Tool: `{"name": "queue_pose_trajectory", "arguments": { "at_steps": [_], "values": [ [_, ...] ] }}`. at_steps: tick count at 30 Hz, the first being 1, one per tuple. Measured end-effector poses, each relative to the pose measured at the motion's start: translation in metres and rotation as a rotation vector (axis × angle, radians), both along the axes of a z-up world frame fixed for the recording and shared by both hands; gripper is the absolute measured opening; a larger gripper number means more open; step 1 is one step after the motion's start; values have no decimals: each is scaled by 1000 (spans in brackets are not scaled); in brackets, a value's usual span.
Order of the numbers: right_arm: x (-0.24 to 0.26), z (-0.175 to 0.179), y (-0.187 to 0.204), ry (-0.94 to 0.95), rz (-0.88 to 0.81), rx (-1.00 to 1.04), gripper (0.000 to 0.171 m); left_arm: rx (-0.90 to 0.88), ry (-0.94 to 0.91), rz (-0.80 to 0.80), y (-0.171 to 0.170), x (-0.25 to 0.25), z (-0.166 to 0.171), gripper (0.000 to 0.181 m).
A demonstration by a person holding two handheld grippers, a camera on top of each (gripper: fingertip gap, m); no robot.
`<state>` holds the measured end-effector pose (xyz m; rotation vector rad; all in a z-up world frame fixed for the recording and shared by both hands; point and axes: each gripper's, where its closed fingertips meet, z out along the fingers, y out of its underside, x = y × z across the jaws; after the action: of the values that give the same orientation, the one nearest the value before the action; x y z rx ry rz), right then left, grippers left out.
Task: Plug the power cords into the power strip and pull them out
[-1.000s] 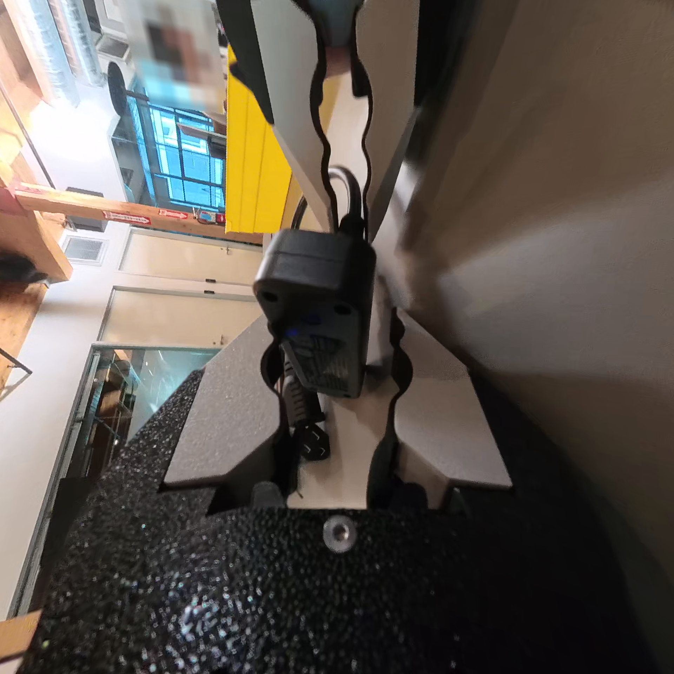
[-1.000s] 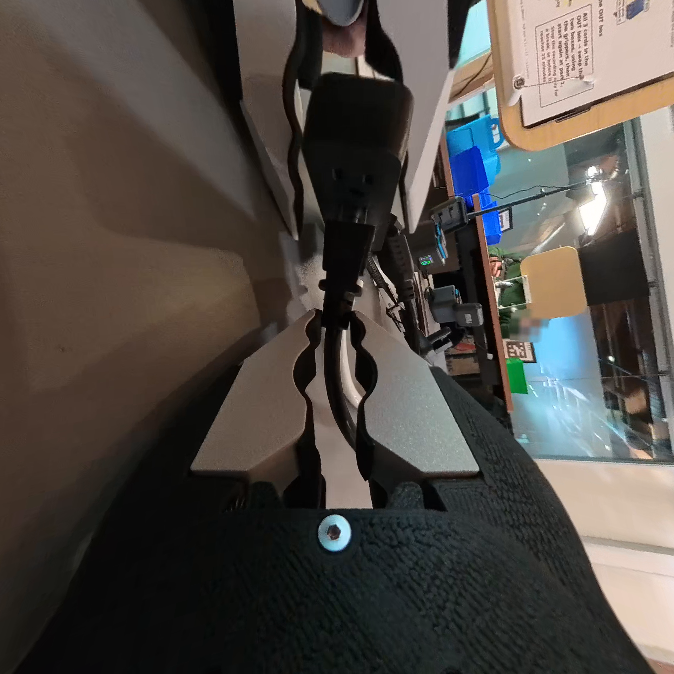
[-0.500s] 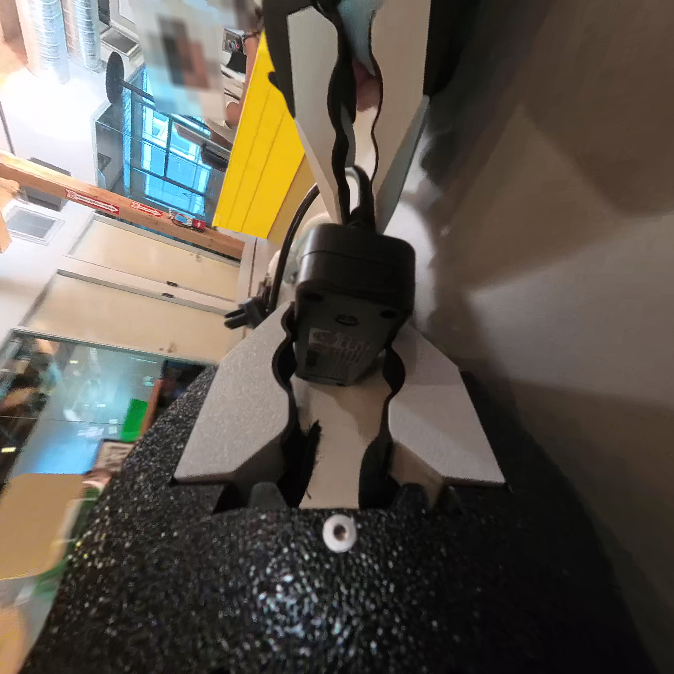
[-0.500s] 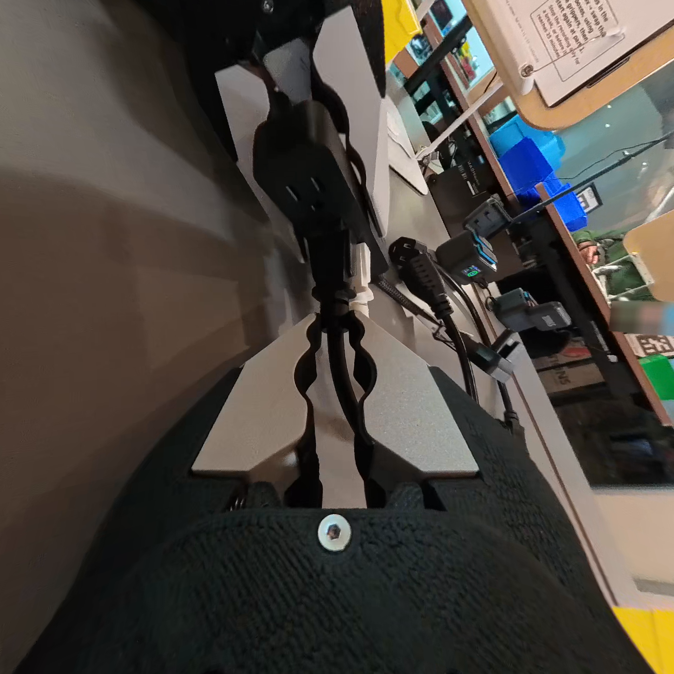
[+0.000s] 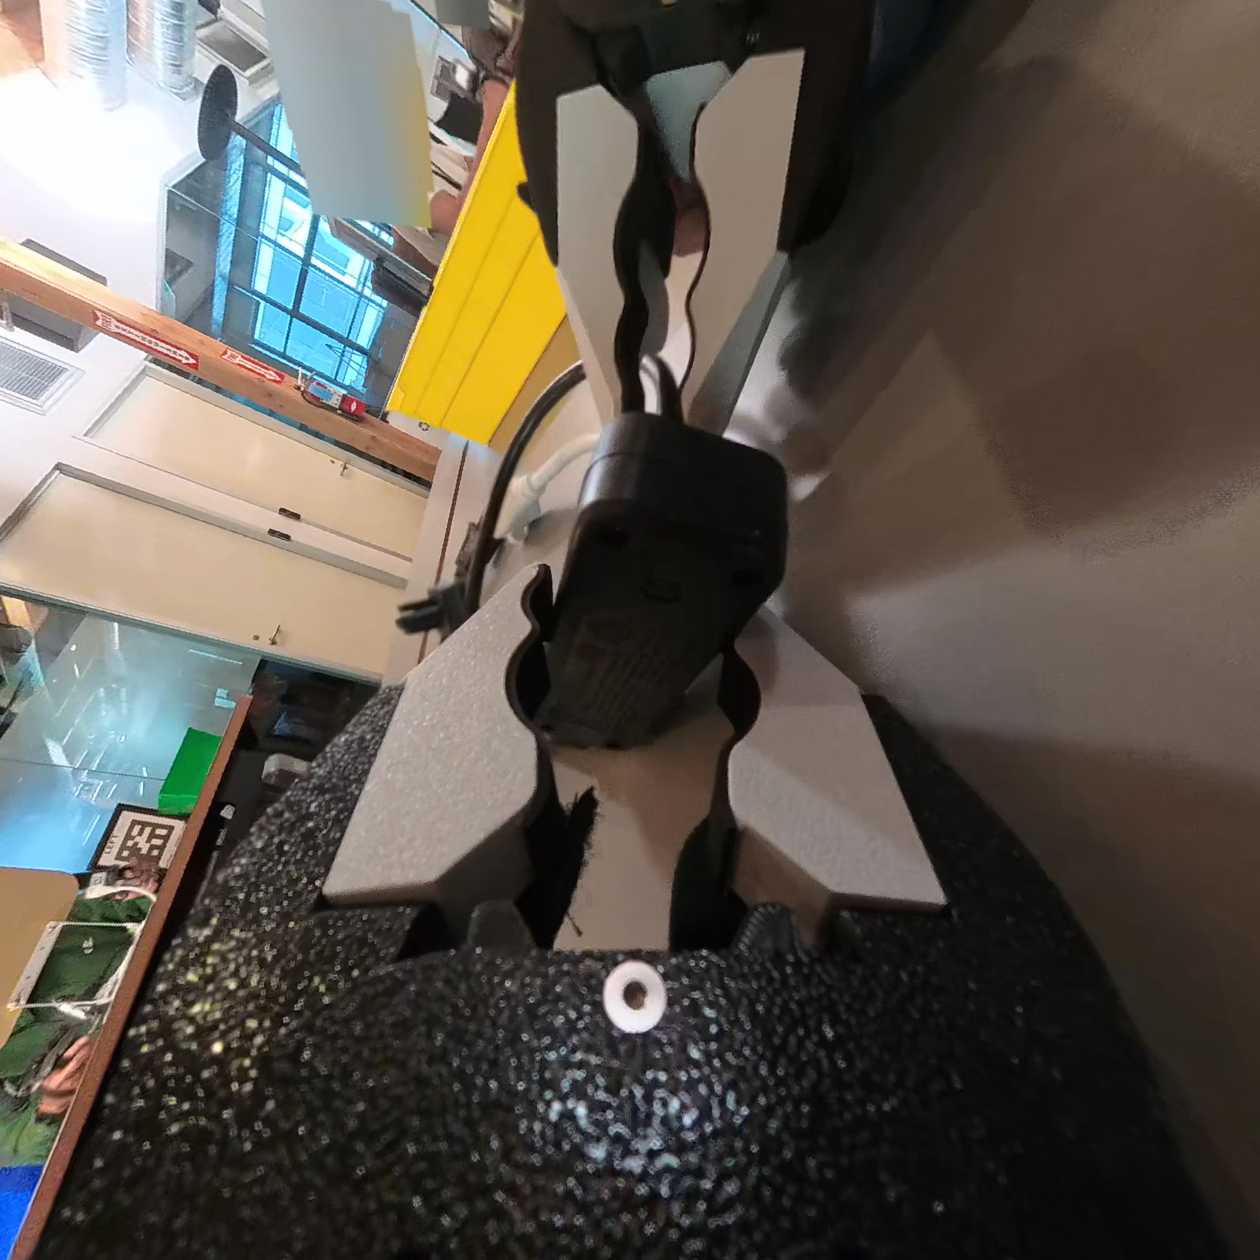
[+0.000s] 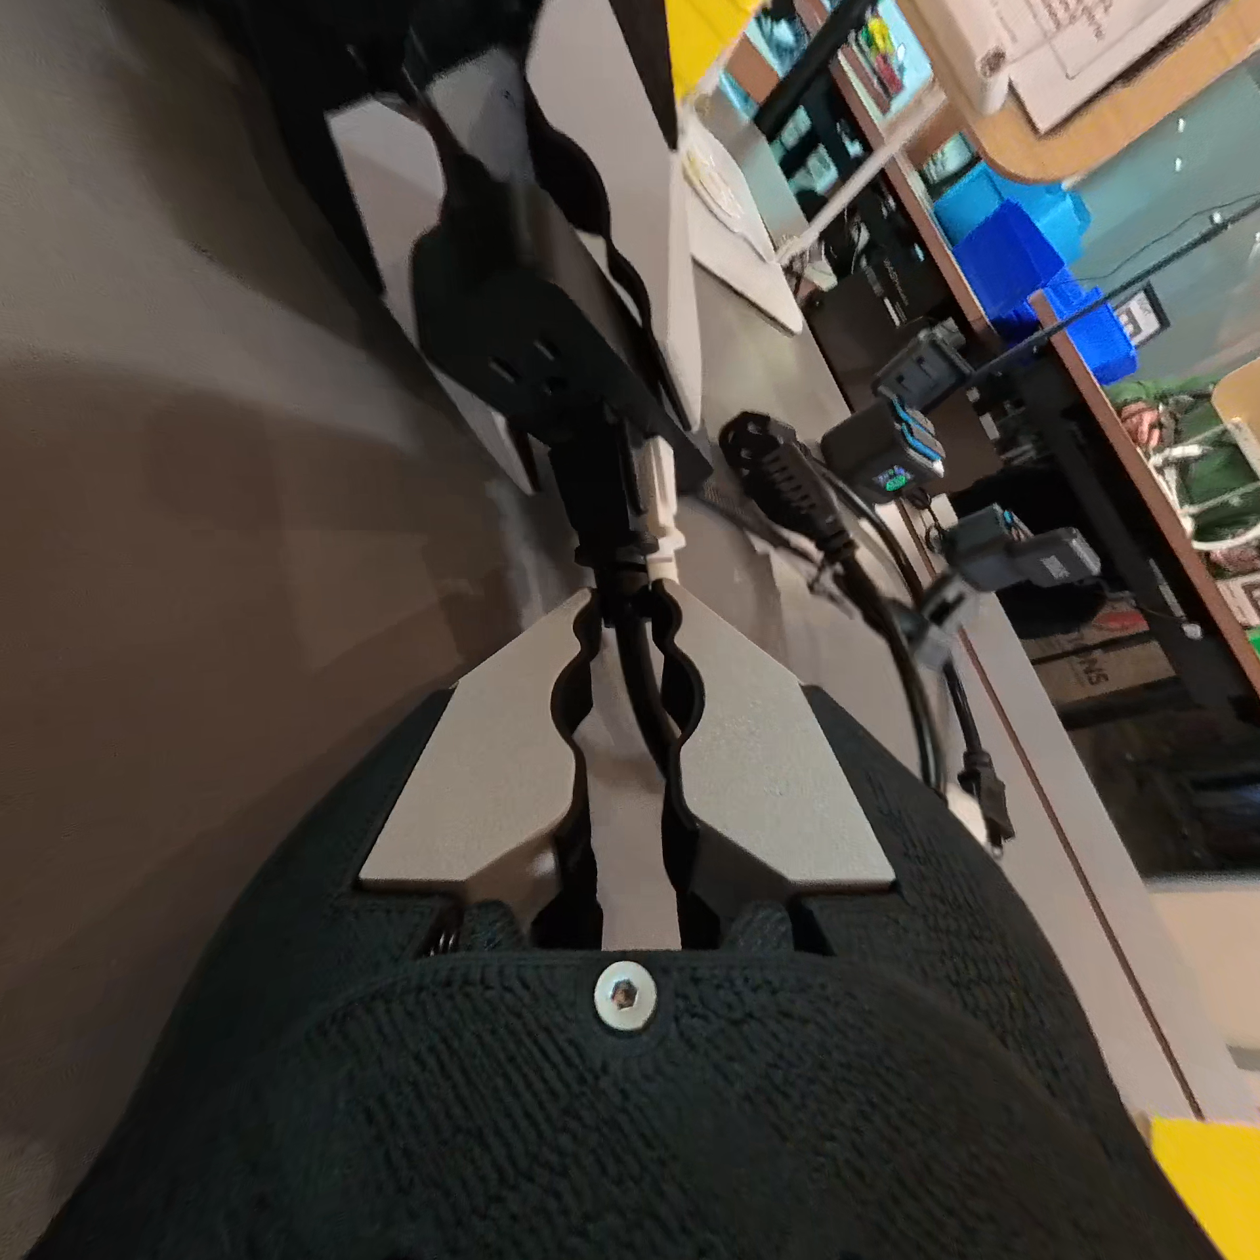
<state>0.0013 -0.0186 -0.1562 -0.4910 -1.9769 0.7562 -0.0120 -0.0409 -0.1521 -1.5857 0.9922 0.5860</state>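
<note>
A black power strip block (image 5: 668, 579) sits between the fingers of my left gripper (image 5: 648, 600), which is shut on it. In the right wrist view its socket face (image 6: 518, 354) points at the camera, with the left gripper (image 6: 586, 436) behind it. A black cord (image 6: 641, 688) leaves the block and runs between the fingers of my right gripper (image 6: 631, 600), which is shut on it. A white plug (image 6: 658, 504) lies beside the cord. The right gripper (image 5: 654, 382) faces me in the left wrist view.
The grey table (image 6: 852, 613) holds a loose black plug (image 6: 770, 463), black chargers (image 6: 886, 450), a grey adapter (image 6: 1023, 559) and a two-prong plug (image 6: 982, 804). Blue bins (image 6: 1009, 252) stand behind. A yellow panel (image 5: 477, 273) is at the far side. Both grippers' tips are close together, under 4 cm apart.
Both grippers have turned together with the block and cord. The block now sits deeper between the left fingers. The right view now shows more of the table.
</note>
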Motion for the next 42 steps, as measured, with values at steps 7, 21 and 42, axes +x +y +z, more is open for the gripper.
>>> {"name": "queue_pose_trajectory", "arguments": {
  "at_steps": [7,21,42],
  "values": [
    [-6,-8,2,6,-44,88,11,-13,-10,-35,2,5,-1,47],
    [-10,-7,12,209,-80,455,14,51,272,96,1,-15,-2,54],
    [-8,27,-12,197,44,-56,44,74,-147,64,-1,-24,30,42]
  ]
}}
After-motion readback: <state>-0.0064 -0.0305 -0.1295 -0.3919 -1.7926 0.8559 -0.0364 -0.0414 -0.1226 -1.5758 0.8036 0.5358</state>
